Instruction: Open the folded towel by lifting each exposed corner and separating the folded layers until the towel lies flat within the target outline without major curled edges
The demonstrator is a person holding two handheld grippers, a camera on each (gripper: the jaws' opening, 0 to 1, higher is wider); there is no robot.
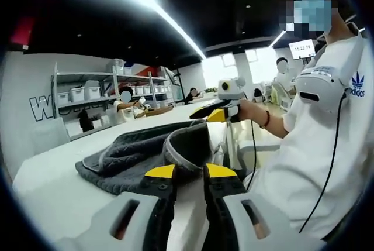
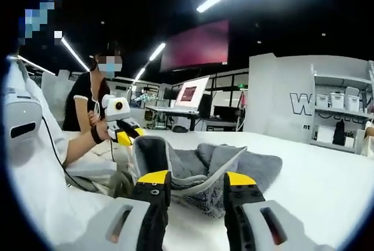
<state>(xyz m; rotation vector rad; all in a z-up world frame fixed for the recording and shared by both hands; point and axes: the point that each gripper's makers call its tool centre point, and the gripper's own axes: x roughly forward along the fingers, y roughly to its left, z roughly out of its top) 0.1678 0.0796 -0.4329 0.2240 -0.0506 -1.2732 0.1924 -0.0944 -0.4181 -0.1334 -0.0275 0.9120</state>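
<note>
Grey towel (image 1: pixel 146 154) is lying rumpled on the white desk (image 1: pixel 52 192), right ahead of both tongs. Left tongs (image 1: pixel 190 172) are sitting slightly parted, tips just at the towel's raised near fold; can't tell if they're gripping it. Right tongs (image 2: pixel 197 179) are standing wider apart, with a lifted towel edge (image 2: pixel 198 186) hanging between the jaws, not clamped. Adidas logo is showing on the person's white shirt (image 1: pixel 357 83); wall lettering starts with "W" (image 2: pixel 299 103).
</note>
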